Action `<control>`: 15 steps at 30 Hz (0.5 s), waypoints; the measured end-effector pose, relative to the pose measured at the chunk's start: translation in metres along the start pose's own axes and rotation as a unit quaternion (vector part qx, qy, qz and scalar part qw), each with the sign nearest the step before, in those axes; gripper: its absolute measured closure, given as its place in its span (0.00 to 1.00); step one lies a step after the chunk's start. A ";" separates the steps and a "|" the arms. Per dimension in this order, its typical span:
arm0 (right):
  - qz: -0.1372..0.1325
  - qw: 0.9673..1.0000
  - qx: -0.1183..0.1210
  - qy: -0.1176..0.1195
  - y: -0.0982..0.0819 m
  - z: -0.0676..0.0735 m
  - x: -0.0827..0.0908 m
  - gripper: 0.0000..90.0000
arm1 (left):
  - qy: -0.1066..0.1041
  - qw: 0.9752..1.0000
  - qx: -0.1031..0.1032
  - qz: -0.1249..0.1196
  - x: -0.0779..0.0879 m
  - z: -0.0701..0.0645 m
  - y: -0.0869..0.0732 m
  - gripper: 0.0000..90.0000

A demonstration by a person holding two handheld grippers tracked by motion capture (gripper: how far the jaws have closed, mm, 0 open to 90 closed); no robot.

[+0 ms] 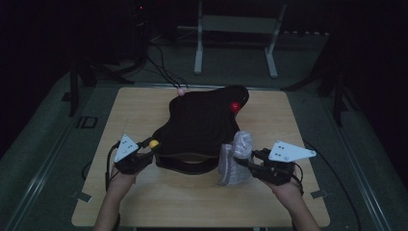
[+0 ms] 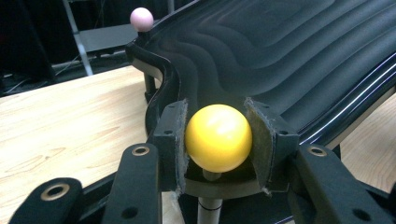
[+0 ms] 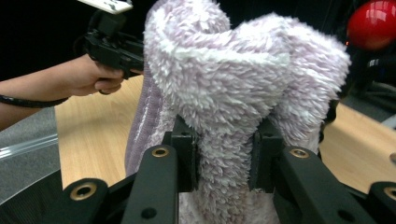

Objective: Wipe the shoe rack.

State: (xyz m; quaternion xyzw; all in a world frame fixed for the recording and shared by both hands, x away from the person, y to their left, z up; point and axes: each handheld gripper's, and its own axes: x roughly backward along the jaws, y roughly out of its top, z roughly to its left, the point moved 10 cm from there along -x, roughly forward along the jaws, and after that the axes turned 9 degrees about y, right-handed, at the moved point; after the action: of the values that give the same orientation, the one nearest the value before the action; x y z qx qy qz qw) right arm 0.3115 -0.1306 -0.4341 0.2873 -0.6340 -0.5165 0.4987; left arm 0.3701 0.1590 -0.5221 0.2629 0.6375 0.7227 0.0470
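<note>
A black ribbed board (image 1: 202,125) with wavy grooves lies across the middle of the wooden table (image 1: 144,202). Knobs stand on posts at its corners: yellow (image 1: 154,143) at the near left, pink (image 1: 181,91) at the far left, red (image 1: 235,107) at the far right. My left gripper (image 1: 144,153) is shut on the yellow knob (image 2: 218,137), its pads pressing both sides. At the board's near right corner my right gripper (image 1: 243,161) is shut on a fluffy pale lilac cloth (image 1: 235,159). The cloth (image 3: 233,88) bunches up between the jaws and hides what is behind it.
A white metal frame (image 1: 235,38) stands on the floor beyond the table. Cables (image 1: 161,67) run from the far table edge into the dark. Bare wood lies in front of the board and along both sides. The surroundings are dim.
</note>
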 end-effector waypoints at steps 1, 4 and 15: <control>-0.001 1.000 0.007 0.003 0.003 0.003 0.002 0.77 | 0.000 1.000 0.000 -0.001 0.000 -0.001 0.000 0.66; -0.018 0.999 0.014 0.025 0.013 0.014 0.003 0.77 | -0.003 1.000 0.002 -0.006 0.001 -0.003 -0.001 0.66; 0.015 0.998 0.033 0.048 0.000 0.030 -0.020 0.77 | -0.009 1.000 0.000 -0.004 0.001 -0.004 0.000 0.66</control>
State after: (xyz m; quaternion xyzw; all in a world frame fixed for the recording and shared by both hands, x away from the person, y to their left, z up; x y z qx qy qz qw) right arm 0.2905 -0.1023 -0.4393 0.3181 -0.6303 -0.4737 0.5264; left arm 0.3672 0.1560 -0.5221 0.2670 0.6377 0.7203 0.0559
